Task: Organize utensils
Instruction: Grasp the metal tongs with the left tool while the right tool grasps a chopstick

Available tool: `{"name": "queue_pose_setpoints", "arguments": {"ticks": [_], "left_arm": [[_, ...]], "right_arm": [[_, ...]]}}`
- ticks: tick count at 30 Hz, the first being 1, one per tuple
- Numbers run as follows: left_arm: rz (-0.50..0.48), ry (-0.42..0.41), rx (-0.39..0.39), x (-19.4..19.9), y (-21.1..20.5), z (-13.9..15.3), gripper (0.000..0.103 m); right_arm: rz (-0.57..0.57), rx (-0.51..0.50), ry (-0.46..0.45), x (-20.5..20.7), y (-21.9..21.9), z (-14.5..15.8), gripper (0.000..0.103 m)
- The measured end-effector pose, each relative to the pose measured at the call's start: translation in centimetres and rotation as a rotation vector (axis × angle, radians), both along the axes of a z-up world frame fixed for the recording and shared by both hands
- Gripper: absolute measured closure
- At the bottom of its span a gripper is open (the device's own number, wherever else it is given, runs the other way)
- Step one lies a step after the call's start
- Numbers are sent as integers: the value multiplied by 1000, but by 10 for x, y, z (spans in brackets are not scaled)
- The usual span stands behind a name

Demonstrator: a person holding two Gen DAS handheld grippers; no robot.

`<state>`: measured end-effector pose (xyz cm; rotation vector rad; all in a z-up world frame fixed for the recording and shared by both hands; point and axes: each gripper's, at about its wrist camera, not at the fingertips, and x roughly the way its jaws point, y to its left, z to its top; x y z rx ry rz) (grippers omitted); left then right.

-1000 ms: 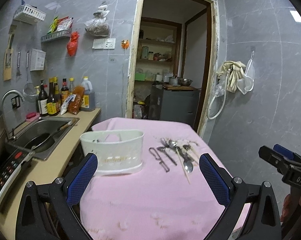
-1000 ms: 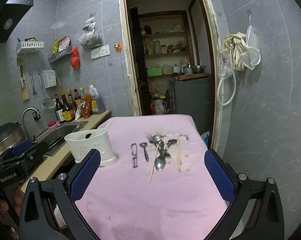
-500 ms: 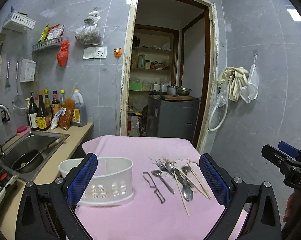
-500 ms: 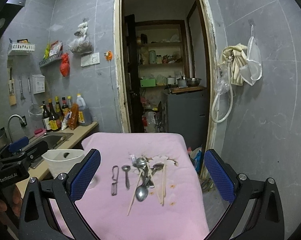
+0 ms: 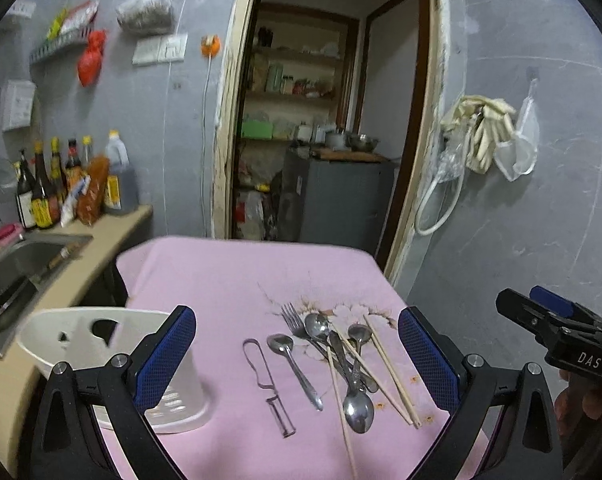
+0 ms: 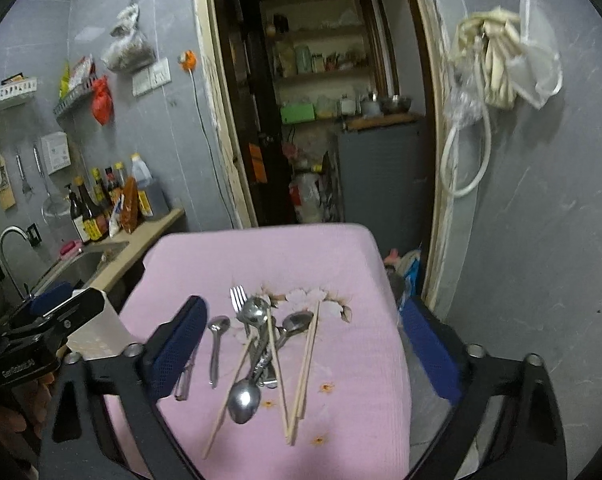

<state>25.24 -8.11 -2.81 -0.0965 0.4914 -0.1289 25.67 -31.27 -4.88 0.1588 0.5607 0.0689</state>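
A pile of metal spoons [image 5: 359,408], a fork [image 5: 297,324] and wooden chopsticks [image 5: 389,372] lies on the pink tablecloth [image 5: 221,272], with a small spoon [image 5: 297,368] and a peeler [image 5: 269,388] to its left. A white utensil holder [image 5: 101,344] stands at the table's left edge. My left gripper [image 5: 297,360] hangs open above the near side of the table, empty. My right gripper [image 6: 301,344] hovers over the spoons [image 6: 243,398] and chopsticks [image 6: 307,360]; its jaws are closing, still wide apart with nothing pressed between them. Its left finger hides part of the peeler [image 6: 185,380].
A counter with a sink [image 5: 17,272] and sauce bottles [image 5: 61,188] runs along the left. Behind the table an open doorway shows a grey cabinet [image 5: 337,196] and shelves. Gloves and a hose [image 5: 481,132] hang on the right wall.
Both grippers have moved forward and slightly down toward the utensils, which now look larger. The white holder has slid to the left of both views. The right gripper's fingers stand a little narrower.
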Motion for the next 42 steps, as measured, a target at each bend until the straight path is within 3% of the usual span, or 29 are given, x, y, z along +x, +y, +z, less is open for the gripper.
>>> {"name": "queue_pose_setpoints", "arguments": {"ticks": [2,17,25,32,39,42], "left_arm": [[6,36,-5,15,-5,-9,9],[144,332,32,110,-28,-88,40],[251,459,43,141,-19,-117,45],[313,539,45,157,-8,-132,47],[309,607,37,170,-2,-140,51],[299,630,48,172,-3,-142,52]], "right_arm": [[16,1,42,15,-1,-12,28],[117,106,342,122,0,-115,76],[168,147,435,163,10,-150,80],[179,172,477,187,11,-163,86],[186,187,522,204,12,-171,89],[181,202,539,207,9,-174,97]]}}
